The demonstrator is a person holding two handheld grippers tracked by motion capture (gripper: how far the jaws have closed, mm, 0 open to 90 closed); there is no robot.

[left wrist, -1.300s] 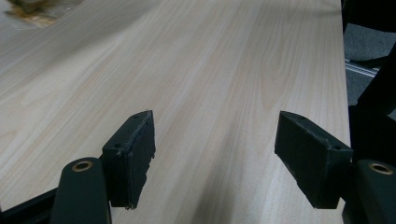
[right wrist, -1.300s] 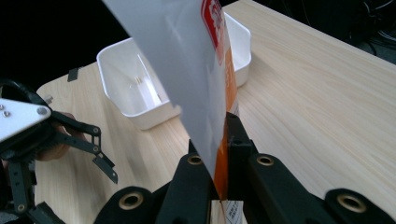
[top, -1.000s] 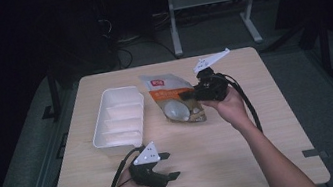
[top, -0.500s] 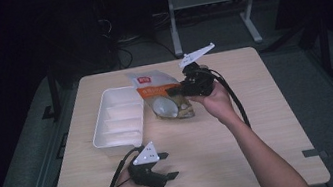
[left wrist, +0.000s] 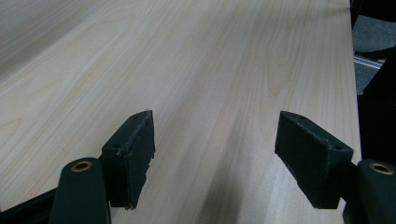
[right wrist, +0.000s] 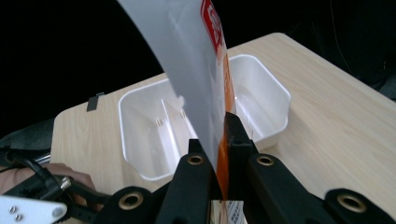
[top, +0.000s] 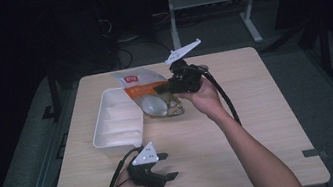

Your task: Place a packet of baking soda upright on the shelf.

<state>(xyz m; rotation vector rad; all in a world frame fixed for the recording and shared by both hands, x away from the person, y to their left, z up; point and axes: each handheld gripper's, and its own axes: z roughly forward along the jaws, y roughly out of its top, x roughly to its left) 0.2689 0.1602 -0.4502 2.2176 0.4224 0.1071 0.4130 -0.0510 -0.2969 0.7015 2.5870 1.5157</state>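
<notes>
So the snack bag [top: 150, 95] is up off the tabletop [top: 240, 127], hanging over the back-left part of it with its left side overlapping the white tray [top: 114, 124]; it's an orange-and-clear pouch with a red label near the top, and you can see something pale and roundish through the clear window; the right tool [top: 179, 82] has it pinched by its right edge, jaws clamped tight on the film; in the right gripper view the bag [right wrist: 196, 70] rises straight up out of the right tool [right wrist: 223, 158], with the two black jaws pressed flat against either side of it; behind the bag there's the tray [right wrist: 140, 140] with its dividers, sitting toward the left edge of the tabletop, long side running front to back; the person's right hand [top: 203, 99] holds that tool with the cable trailing along the forearm; the grey three-cornered plate sticks up above it.

Way over near the front edge, left of centre, the left tool [top: 166, 167] sits low over the bare wood, well apart from the bag and just in front of the tray's near end; its jaws are spread wide with nothing between them; the left gripper view shows the left tool [left wrist: 215, 154] over plain wood grain.
</notes>
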